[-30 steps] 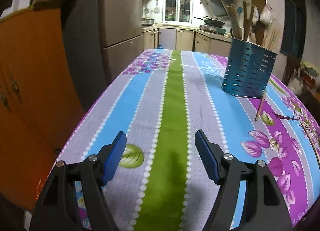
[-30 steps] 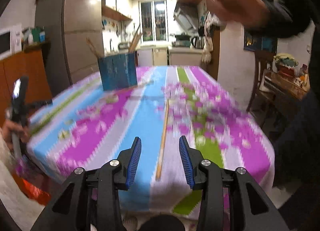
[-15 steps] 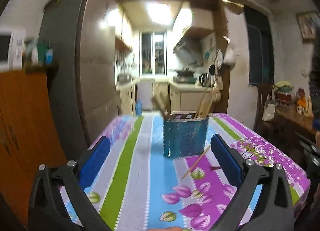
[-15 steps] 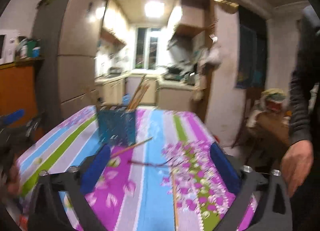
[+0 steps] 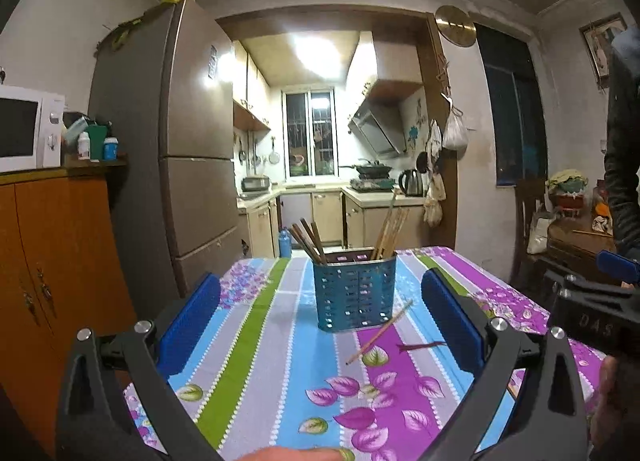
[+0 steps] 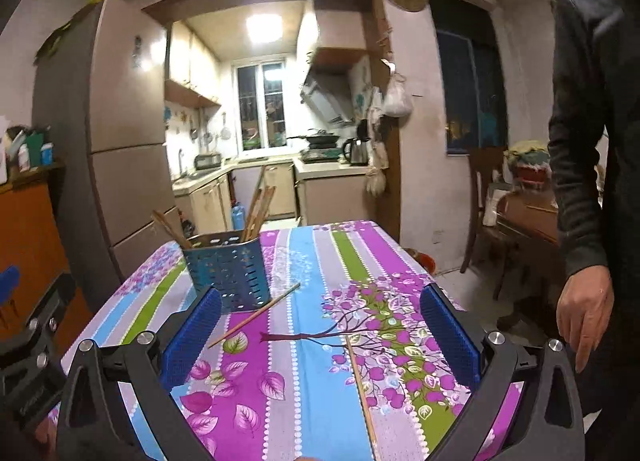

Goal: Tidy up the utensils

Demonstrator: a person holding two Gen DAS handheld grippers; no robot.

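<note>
Both tools empty, jaws wide: left tool (image 5: 320,325), right tool (image 6: 320,331). Blue utensil holder (image 6: 228,271) left of centre already holds chopsticks. Left: chopstick (image 6: 256,314) leaning by holder, chopstick (image 6: 362,385) lower centre on table (image 6: 312,401).

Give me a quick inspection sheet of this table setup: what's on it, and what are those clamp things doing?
Surface: table under a striped floral cloth.
Job's things: blue perforated holder upright with chopsticks inside; one loose chopstick lying beside it, another chopstick nearer the camera.
Clutter: nothing seen on the cloth.
Grippers: left hand-held gripper open, empty; right hand-held gripper open, empty.
Cables: nothing seen.
Surroundings: fridge, microwave, kitchen behind; a bystander's hand at the right.
</note>
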